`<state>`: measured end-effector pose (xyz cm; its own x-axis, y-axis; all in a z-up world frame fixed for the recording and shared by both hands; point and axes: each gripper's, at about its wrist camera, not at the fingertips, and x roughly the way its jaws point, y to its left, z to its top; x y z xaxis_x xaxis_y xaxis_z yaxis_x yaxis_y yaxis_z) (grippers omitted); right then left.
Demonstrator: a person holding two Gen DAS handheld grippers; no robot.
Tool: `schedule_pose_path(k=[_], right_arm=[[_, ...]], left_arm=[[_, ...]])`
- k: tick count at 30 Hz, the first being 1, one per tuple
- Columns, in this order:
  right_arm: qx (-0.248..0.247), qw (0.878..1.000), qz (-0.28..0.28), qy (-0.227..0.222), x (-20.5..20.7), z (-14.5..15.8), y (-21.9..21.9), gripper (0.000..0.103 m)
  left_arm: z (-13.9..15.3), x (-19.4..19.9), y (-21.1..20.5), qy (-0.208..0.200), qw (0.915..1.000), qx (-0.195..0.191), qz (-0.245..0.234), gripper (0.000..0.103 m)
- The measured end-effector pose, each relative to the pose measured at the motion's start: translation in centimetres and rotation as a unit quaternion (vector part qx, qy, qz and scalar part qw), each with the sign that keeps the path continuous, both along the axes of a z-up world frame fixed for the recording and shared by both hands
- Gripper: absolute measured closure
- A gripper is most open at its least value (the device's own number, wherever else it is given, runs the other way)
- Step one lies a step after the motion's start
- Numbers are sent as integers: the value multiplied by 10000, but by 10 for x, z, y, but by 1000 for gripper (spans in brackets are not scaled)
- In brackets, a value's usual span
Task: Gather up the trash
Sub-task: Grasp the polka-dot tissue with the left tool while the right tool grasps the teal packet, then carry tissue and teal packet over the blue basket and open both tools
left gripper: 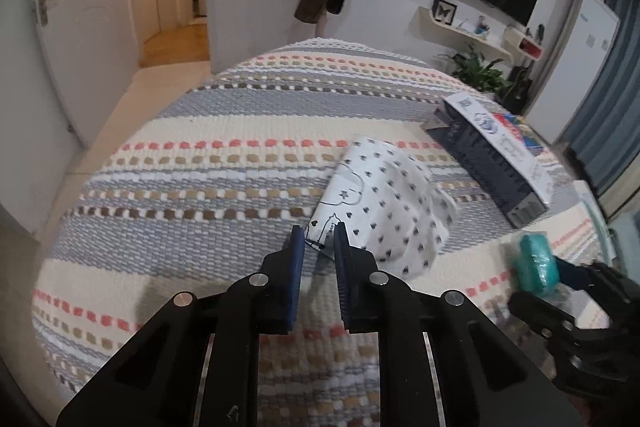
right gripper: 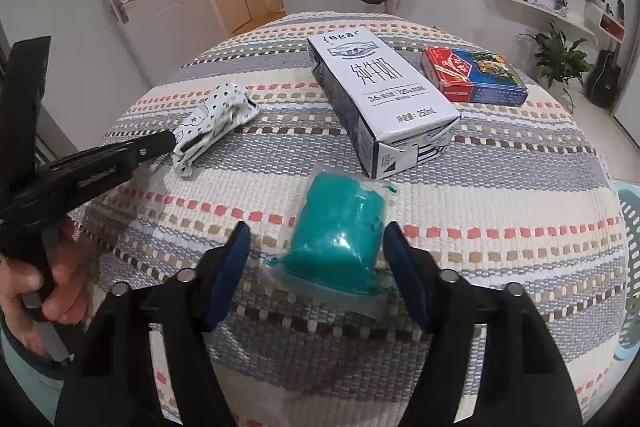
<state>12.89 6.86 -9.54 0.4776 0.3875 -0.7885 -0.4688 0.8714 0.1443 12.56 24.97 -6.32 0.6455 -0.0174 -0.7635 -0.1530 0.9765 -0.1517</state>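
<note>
A crumpled white wrapper with small black hearts lies on the striped woven cloth. My left gripper is shut on its near corner; the right wrist view shows its tip at the wrapper. A teal lump in a clear plastic pouch lies between the fingers of my right gripper. The jaws stand open; the left pad is clear of the pouch and the right pad is close beside it. In the left wrist view the teal pouch shows at the right, blurred.
A white and dark blue milk carton lies behind the teal pouch, and a red and blue box lies farther back right. A pale blue basket stands past the table's right edge. A person's hand holds the left gripper's handle.
</note>
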Motion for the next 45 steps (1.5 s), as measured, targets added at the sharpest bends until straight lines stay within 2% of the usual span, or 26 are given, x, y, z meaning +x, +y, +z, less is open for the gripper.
schedule_pose_path(k=[1,3,4,6,8,12,15,19,23,26,28,29,30,33,39,45], right_arm=[[-54,10000,-19,-35,0,0,1,53],[-66,9999,-27,-87,-1,0,0,57],[-83,9999,-29,-123,-3,1,0,60],[-67,9998,-15,-159,-4,1,0,62],[-27,9998,-16,-194,-8,3,-4,62],[120,9998,-72,-167,-7,4,-11,62],[245,9996,-137,-100,-4,5,-19,62],[266,9995,-124,-97,-3,5,-21,62],[246,9996,-66,-110,-3,5,-19,62],[228,9996,-69,-147,-3,6,-16,62],[241,9995,-61,-212,-5,7,-17,63],[268,9993,-47,-265,-7,9,-18,63],[292,9991,-32,-310,-9,10,-18,63],[365,9975,15,-603,-21,19,-24,64],[590,9919,-53,-1121,-37,47,-46,65],[768,9848,-428,-1501,-40,81,-91,65]], left_arm=[[1,-2,0,-20,10000,-57,-26,88],[4,-9,-1,-58,9994,-263,-207,80],[6,-12,-3,-77,9988,-342,-331,71],[12,-21,-6,-216,9985,-302,-401,40],[21,-26,-13,-424,9983,-99,-398,30],[27,-16,-35,-451,9970,202,-590,30],[20,2,-54,-262,9953,509,-775,30],[0,25,-53,116,9958,667,-616,30],[-7,26,-50,146,9952,843,-466,35],[-5,26,-49,117,9941,1005,-396,58],[-1,24,-44,68,9957,828,-409,73],[1,22,-42,47,9966,710,-421,90],[3,21,-41,20,9972,632,-408,93],[11,16,-41,-113,9973,632,-354,97],[47,-8,-51,-759,9953,9,-602,97],[82,-13,-101,-1200,9862,-292,-1099,97]])
